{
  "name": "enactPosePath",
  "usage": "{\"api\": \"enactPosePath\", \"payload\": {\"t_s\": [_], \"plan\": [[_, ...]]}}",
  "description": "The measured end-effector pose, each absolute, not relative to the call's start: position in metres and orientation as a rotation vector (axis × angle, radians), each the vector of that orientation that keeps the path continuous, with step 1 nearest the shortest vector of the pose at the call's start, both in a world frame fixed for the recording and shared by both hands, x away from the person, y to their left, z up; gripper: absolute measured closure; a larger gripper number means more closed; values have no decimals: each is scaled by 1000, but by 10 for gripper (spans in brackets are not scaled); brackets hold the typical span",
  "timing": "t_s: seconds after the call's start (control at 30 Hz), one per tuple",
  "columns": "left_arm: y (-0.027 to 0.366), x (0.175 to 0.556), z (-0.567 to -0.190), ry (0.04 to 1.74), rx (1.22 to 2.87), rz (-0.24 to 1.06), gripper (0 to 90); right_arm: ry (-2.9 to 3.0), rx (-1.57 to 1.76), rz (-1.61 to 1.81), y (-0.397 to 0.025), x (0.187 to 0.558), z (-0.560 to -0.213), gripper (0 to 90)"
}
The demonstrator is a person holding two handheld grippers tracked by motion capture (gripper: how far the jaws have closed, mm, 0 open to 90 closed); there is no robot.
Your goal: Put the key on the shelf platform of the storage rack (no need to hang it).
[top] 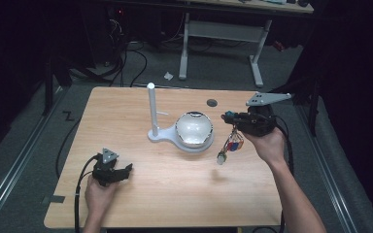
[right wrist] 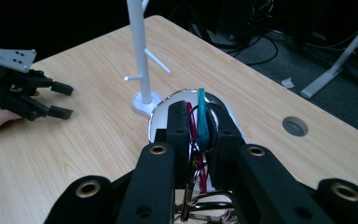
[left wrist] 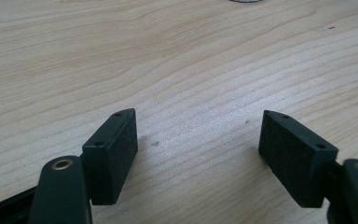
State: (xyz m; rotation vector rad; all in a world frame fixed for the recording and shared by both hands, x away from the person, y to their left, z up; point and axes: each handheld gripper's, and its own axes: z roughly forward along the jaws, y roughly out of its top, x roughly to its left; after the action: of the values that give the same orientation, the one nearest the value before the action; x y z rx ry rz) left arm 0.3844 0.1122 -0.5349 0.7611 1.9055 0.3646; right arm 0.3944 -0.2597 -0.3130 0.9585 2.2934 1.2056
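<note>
- Dark room all around us, cables on the floor, and a light wooden table (top: 175,194) taking up most of the high view.
- Near the middle of the table we've got a white stand (top: 152,109) with an upright post and small pegs, its base running into a round shiny dish (top: 194,128).
- Our right gripper (top: 229,116) is held up over the table just right of the dish, jaws pinched on a bunch of keys (right wrist: 200,123); the teal and red tags sit between the jaws, the rest dangles below.
- Our left gripper (left wrist: 198,140) sits low near the front left, jaws spread wide over bare wood.
</note>
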Motion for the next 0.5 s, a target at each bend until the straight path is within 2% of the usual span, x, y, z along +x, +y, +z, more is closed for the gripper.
{"api": "enactPosePath", "payload": {"t_s": [0.5], "plan": [[113, 384, -535, 1898, 768, 370, 283, 2345, 896, 1208, -231, 408, -299, 816]]}}
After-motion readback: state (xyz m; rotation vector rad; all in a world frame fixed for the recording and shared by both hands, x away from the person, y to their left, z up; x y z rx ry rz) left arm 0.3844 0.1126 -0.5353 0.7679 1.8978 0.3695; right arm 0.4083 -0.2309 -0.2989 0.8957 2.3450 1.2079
